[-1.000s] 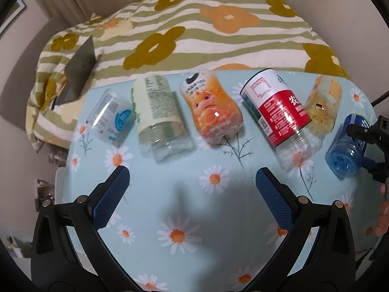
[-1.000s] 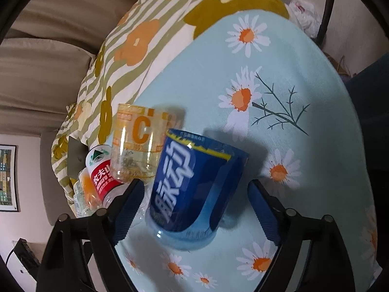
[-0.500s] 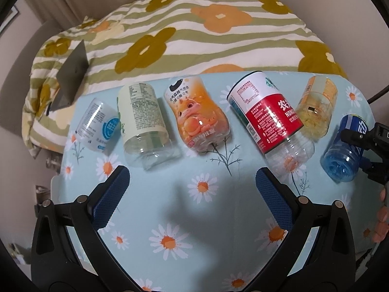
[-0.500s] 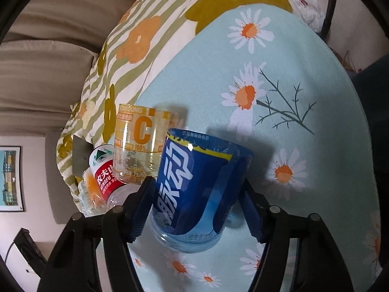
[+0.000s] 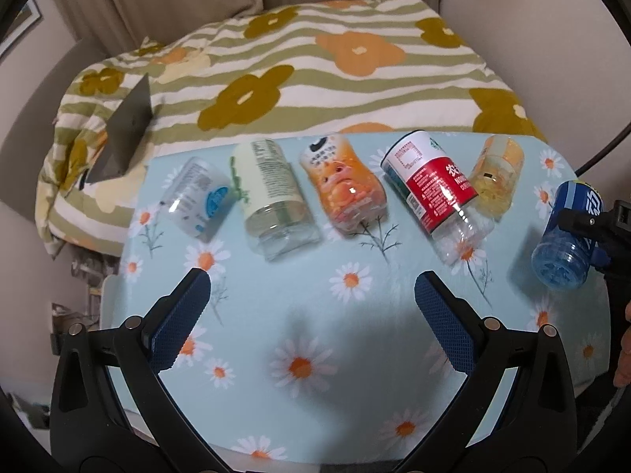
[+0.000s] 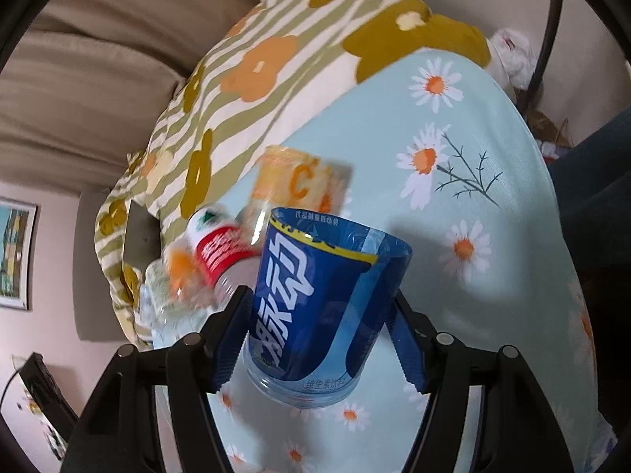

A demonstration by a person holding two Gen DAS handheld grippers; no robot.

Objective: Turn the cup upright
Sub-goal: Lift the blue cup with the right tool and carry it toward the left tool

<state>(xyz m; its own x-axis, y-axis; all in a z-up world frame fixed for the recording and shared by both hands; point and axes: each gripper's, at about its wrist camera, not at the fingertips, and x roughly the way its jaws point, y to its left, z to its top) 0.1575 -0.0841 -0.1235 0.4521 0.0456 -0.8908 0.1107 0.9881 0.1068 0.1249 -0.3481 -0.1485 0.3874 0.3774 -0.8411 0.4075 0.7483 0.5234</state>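
Note:
A blue cut-bottle cup (image 6: pixel 315 307) with white lettering is clamped between the pads of my right gripper (image 6: pixel 319 339), lifted off the daisy tablecloth (image 6: pixel 453 276) and tilted. In the left wrist view the same blue cup (image 5: pixel 564 244) hangs at the table's right edge, held by the right gripper (image 5: pixel 591 232). My left gripper (image 5: pixel 311 315) is open and empty above the front middle of the table.
Several other cut-bottle cups lie on their sides along the table's far edge: a clear one (image 5: pixel 197 201), a pale green one (image 5: pixel 272 197), an orange one (image 5: pixel 343 189), a red-labelled one (image 5: pixel 430 189), a yellow one (image 5: pixel 497 177). A flowered quilt (image 5: pixel 315 63) lies behind.
My right gripper closed on the blue cup and raised it off the cloth, tilting it. The left gripper drew back and up a little, staying open.

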